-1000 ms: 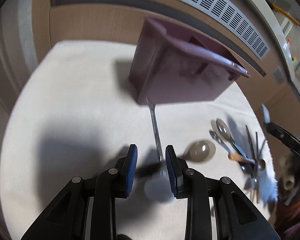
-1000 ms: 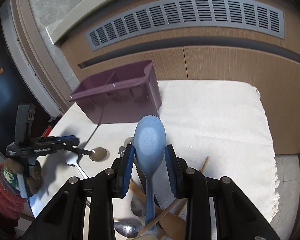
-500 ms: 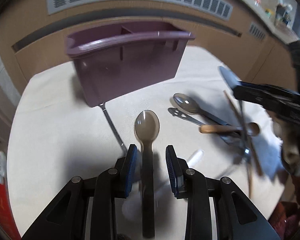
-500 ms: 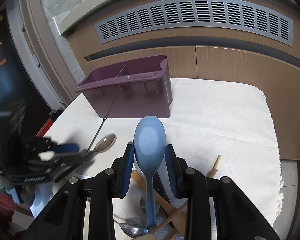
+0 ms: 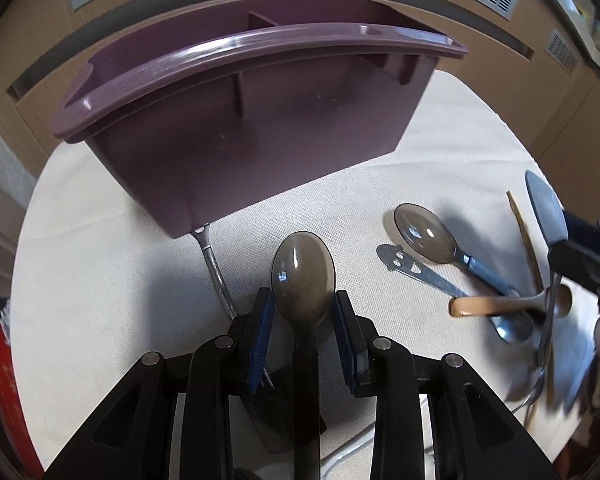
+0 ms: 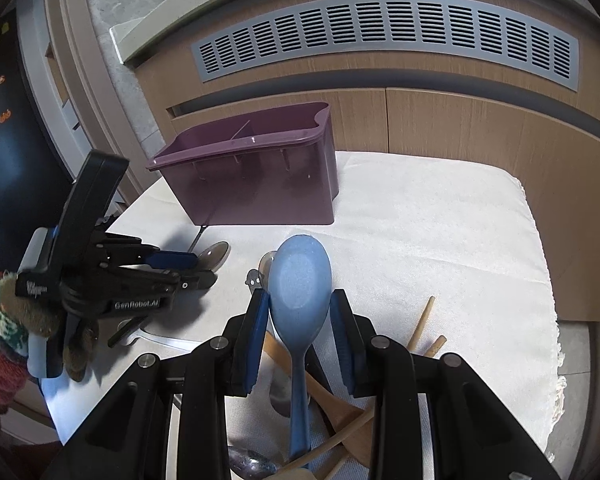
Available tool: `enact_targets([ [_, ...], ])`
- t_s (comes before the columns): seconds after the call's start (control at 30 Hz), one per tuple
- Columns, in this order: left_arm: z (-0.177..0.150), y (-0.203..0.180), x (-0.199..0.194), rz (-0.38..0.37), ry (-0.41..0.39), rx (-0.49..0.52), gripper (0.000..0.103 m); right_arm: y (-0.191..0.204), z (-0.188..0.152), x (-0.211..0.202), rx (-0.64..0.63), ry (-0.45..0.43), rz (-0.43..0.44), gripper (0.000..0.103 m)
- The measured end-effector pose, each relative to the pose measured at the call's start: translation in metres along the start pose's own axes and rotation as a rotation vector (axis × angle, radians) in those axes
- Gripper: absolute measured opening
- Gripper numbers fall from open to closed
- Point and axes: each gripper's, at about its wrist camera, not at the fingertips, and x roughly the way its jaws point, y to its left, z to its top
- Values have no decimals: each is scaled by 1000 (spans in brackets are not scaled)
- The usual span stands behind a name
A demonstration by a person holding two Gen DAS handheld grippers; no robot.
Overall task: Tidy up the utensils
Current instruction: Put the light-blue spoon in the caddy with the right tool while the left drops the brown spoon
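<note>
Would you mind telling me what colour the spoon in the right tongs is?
Light blue, slightly speckled; the spoon shows best in the right wrist view.

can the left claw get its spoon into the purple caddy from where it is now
Probably yes. The left claw holds the smoky spoon just short of the purple caddy, whose top is open and looks empty. Nothing stands between them, but it must rise over the near rim.

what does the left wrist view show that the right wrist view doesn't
Only the left wrist view: a smoky translucent brown spoon between the left gripper fingers, and a tan handled utensil. Only the right wrist view: a wide grey slatted vent in full and light wooden sticks. Both: the purple divided plastic caddy on the white cloth, and the matte blue plastic spoon.
</note>
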Motion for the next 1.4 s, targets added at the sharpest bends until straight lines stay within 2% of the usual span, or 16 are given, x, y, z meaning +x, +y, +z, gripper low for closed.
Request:
enact_targets([
  [0.1, 5, 9, -1, -19, 23, -68, 32, 1, 0, -1, -10, -12, -5, 30],
  [0.2, 13, 10, 2, 3, 63, -96, 32, 3, -1, -4, -24, -26, -24, 30],
  [0.3, 16, 7, 3, 23, 32, -122, 31, 5, -2, -6, -31, -36, -31, 30],
  [0.4, 2, 5, -10, 24, -68, -150, 31, 8, -3, -10, -36, -48, -39, 30],
  [0.6, -37, 2, -70, -41, -334, -240, 31, 11, -5, -25, -42, -92, -40, 30],
  [0.8, -55, 5, -112, -13, -481, -242, 31, 15, 2, -31, -27, -136, -24, 29],
  [0.9, -47, -1, -135, -23, -548, -225, 31, 19, 11, -39, -18, -179, -8, 29],
  [1.03, -9, 1, -196, -65, -695, -175, 31, 36, 57, -73, -88, -335, -15, 29],
  [1.1, 14, 9, -222, -99, -741, -164, 31, 46, 96, -97, -131, -435, -11, 29],
  [1.17, 38, 21, -240, -102, -787, -171, 31, 51, 131, -110, -147, -500, 6, 29],
  [1.3, 66, 41, -235, -13, -872, -181, 31, 54, 177, -96, -162, -569, 18, 29],
  [1.4, 77, 60, -203, -18, -850, -224, 31, 47, 188, -58, -140, -530, 33, 29],
])
